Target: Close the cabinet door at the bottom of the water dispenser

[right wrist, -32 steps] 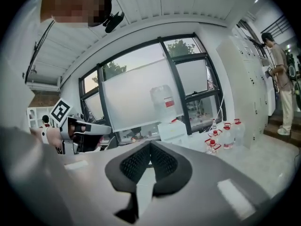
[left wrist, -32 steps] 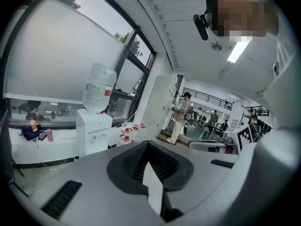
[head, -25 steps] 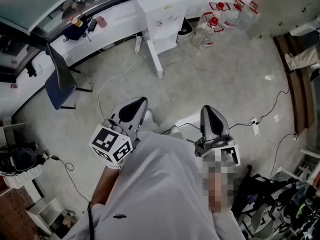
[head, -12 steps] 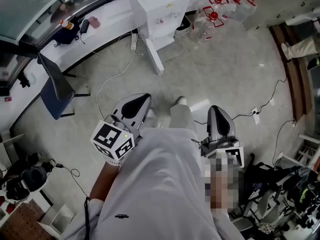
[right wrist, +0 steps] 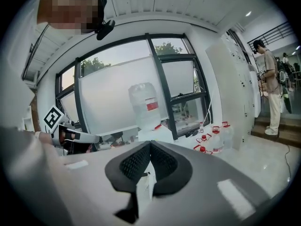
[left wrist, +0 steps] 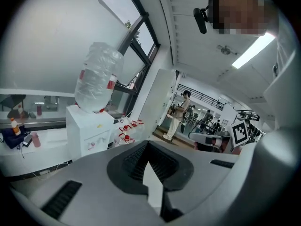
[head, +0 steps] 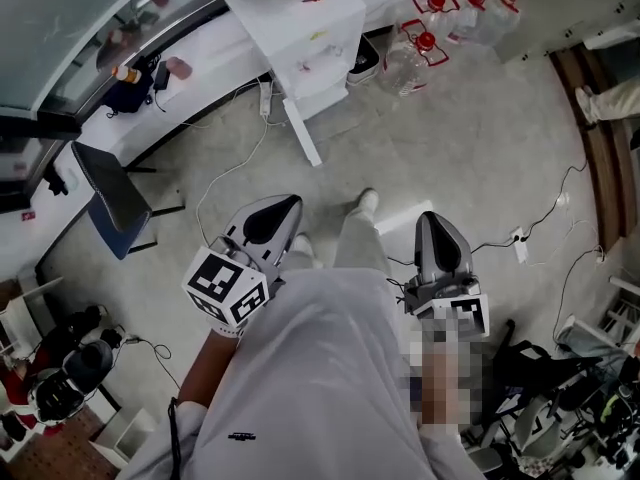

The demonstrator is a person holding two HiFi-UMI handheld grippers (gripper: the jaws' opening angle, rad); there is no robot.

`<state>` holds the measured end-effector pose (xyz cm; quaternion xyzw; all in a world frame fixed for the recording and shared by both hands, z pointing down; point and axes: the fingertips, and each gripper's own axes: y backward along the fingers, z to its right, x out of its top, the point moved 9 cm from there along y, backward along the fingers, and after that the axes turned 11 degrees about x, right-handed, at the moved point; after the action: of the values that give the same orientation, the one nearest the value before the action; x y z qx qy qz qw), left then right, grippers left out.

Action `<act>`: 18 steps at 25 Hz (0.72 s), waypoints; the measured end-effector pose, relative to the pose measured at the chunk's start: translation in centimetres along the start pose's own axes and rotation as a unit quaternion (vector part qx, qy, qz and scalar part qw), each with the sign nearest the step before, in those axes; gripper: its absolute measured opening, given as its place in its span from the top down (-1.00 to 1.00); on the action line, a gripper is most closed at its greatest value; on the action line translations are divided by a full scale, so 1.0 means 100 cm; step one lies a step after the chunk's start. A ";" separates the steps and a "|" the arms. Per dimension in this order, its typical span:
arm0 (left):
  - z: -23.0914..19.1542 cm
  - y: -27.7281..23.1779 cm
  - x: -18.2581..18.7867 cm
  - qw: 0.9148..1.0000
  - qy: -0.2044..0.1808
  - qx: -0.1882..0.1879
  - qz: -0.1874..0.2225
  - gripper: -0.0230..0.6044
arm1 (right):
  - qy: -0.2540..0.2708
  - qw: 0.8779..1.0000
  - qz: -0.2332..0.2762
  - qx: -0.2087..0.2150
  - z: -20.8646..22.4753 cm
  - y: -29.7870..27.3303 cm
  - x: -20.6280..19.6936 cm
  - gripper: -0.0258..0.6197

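The white water dispenser (head: 300,28) stands at the top of the head view, a clear bottle (left wrist: 98,76) on top. Its bottom cabinet door (head: 302,133) hangs open, sticking out over the floor as a narrow white panel. My left gripper (head: 283,204) and right gripper (head: 432,218) are held in front of the person's body, well short of the dispenser. Both are shut with nothing between the jaws. In the left gripper view the dispenser (left wrist: 89,135) is left of the gripper (left wrist: 148,144). The bottle (right wrist: 143,105) rises above the gripper (right wrist: 149,144) in the right gripper view.
A blue chair (head: 115,203) stands left of the path. Empty red-handled water jugs (head: 425,43) lie right of the dispenser. Cables and a power strip (head: 518,246) cross the floor. A white counter (head: 200,58) runs behind. A person (left wrist: 176,117) stands in the distance.
The person has stepped forward; a leg and foot now show between the grippers. Both grippers moved with the body toward the dispenser, which has shifted left in the head view.
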<state>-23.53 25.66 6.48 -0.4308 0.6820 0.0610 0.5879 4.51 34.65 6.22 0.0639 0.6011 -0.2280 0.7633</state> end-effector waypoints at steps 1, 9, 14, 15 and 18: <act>0.005 -0.015 0.006 1.000 -0.001 0.000 -0.004 0.91 | 0.002 1.000 -0.001 0.003 0.015 -0.004 0.005 0.89; 0.037 -0.097 0.043 0.999 0.002 0.031 -0.029 0.91 | 0.010 0.998 -0.023 0.056 0.103 -0.039 0.034 0.89; 0.038 -0.116 0.043 0.998 0.020 0.050 -0.042 0.91 | 0.013 0.995 -0.038 0.088 0.123 -0.061 0.039 0.89; 0.038 -0.118 0.044 0.997 0.022 0.053 -0.044 0.91 | 0.011 0.995 -0.040 0.091 0.126 -0.065 0.038 0.89; 0.029 -0.123 0.052 0.997 0.029 0.059 -0.041 0.91 | 0.007 0.994 -0.047 0.098 0.131 -0.079 0.039 0.89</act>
<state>-12.88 17.03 6.36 -0.4243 0.6829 -0.0164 0.5944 13.46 21.72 7.43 0.1120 0.5837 -0.3209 0.7375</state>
